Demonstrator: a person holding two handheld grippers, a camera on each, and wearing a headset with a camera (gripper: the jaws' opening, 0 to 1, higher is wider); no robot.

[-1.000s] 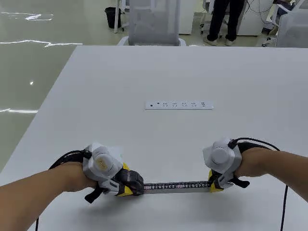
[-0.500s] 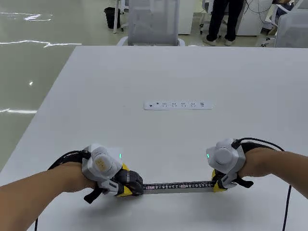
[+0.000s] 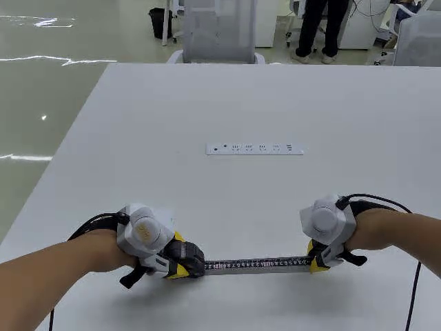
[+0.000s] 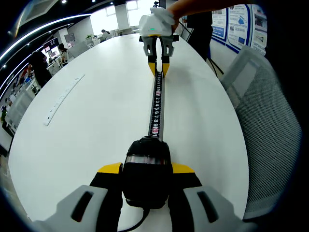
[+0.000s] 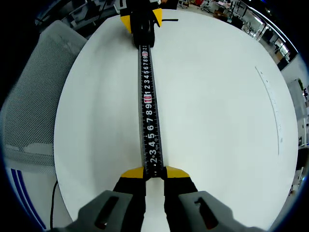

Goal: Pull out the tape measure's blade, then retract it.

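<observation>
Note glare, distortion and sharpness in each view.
Head view: glare streaks on the floor; blade numerals too small to read. Left gripper view: fisheye bows the table edge; tape measure case sharp. Right gripper view: numerals crisp.

A large white table [image 3: 275, 103] carries 1 white power strip [image 3: 254, 149] near its middle. Around it lies a glossy pale floor [image 3: 41, 89] (streaked with light reflections). A grey mesh chair [image 3: 220, 31] stands at the far edge, with a black bin [image 3: 160, 22] beyond and 1 person [image 3: 317, 27] standing further back.

Left gripper [image 3: 180, 262], right gripper [image 3: 318, 264]: light-grey rounded housings, yellow jaw tips, a black cable [image 3: 372, 199] looping from each past the wrist.
</observation>
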